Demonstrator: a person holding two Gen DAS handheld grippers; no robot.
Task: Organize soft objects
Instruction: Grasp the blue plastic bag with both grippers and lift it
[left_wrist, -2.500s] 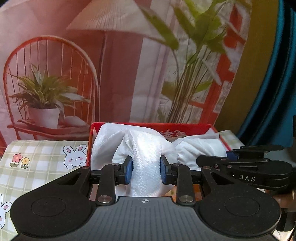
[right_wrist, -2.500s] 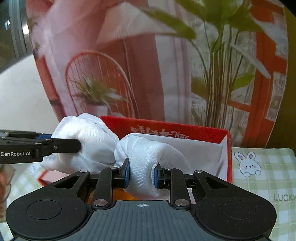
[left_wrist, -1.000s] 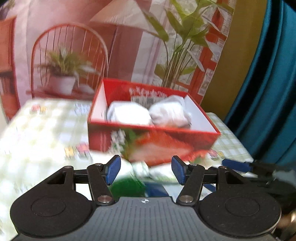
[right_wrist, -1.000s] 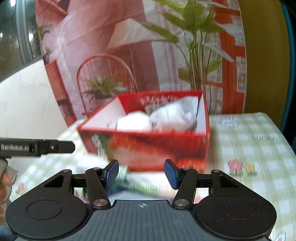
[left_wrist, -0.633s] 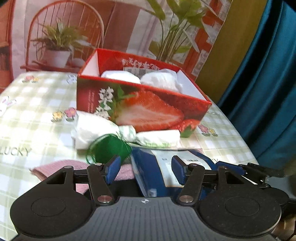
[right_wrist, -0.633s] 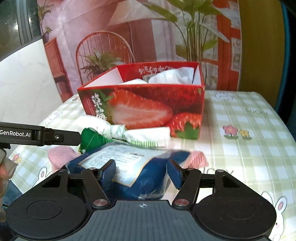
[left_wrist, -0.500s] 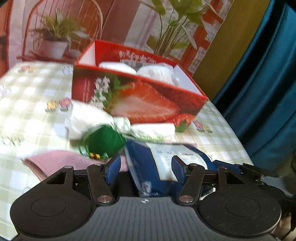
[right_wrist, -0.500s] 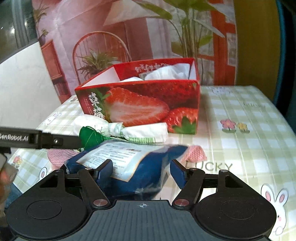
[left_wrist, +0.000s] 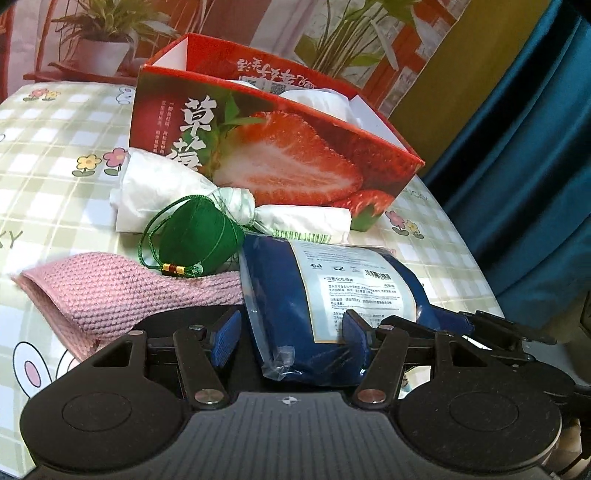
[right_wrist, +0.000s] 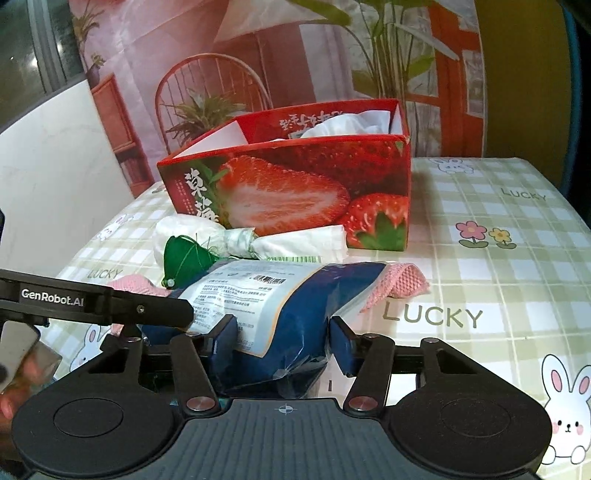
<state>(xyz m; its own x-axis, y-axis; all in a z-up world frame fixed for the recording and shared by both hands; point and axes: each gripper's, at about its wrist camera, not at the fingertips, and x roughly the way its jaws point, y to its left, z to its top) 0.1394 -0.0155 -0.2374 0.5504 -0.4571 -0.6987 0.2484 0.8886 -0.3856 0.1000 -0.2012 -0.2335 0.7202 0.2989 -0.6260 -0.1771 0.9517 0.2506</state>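
The blue packet (left_wrist: 325, 295) lies on the checked worktop (right_wrist: 498, 266), in front of the strawberry box (right_wrist: 295, 192). Both claws straddle it. The left claw (left_wrist: 288, 332) stands apart, one pad clear of the packet. The right claw (right_wrist: 282, 339) is closing, its pads against the packet's end. A green pouch (left_wrist: 199, 236), a pink knit cloth (left_wrist: 110, 291) and a white bundle (left_wrist: 162, 192) lie just beside.

Blue bagged cloth (left_wrist: 295, 295) lies flat; strawberry box (left_wrist: 266, 147) upright behind.
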